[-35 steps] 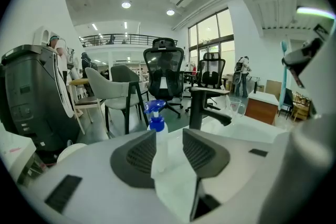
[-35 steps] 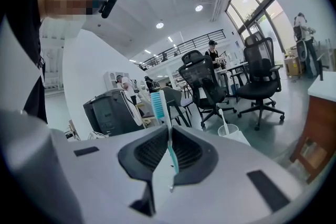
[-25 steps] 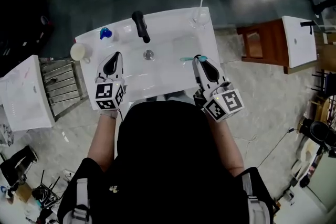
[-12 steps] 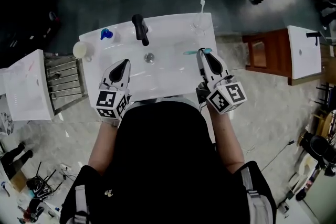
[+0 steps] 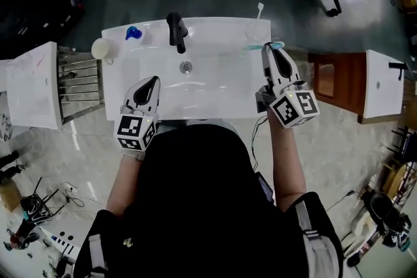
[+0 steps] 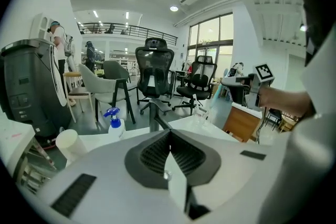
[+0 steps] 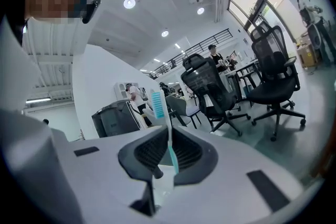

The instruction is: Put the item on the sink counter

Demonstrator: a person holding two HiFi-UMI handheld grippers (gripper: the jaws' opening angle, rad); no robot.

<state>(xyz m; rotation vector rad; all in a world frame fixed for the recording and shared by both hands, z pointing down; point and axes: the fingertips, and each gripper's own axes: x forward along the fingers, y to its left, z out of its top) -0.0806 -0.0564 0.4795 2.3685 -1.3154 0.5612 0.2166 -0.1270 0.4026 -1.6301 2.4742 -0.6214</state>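
Note:
A teal and white toothbrush [image 5: 255, 47] [image 7: 159, 105] is pinched between the jaws of my right gripper [image 5: 271, 49] [image 7: 169, 136], bristles pointing up in the right gripper view. That gripper hovers over the right rear part of the white sink counter [image 5: 221, 28]. My left gripper [image 5: 154, 81] [image 6: 169, 134] is shut with nothing in it, over the basin's front left. A black faucet [image 5: 176, 31] [image 6: 157, 121] stands at the back, with the drain [image 5: 186, 66] in front of it.
On the counter stand a blue-capped soap bottle [image 5: 133, 32] [image 6: 114, 122] and a glass with a white brush [image 5: 258, 15]; a white cup [image 5: 101, 49] sits at the left end. A metal rack [image 5: 78, 84] is to the left, a wooden stand [image 5: 329, 71] to the right, office chairs [image 6: 154, 73] beyond.
My right gripper has carried the toothbrush to the right and farther back, from over the basin to the counter's right rear. The left gripper has hardly moved.

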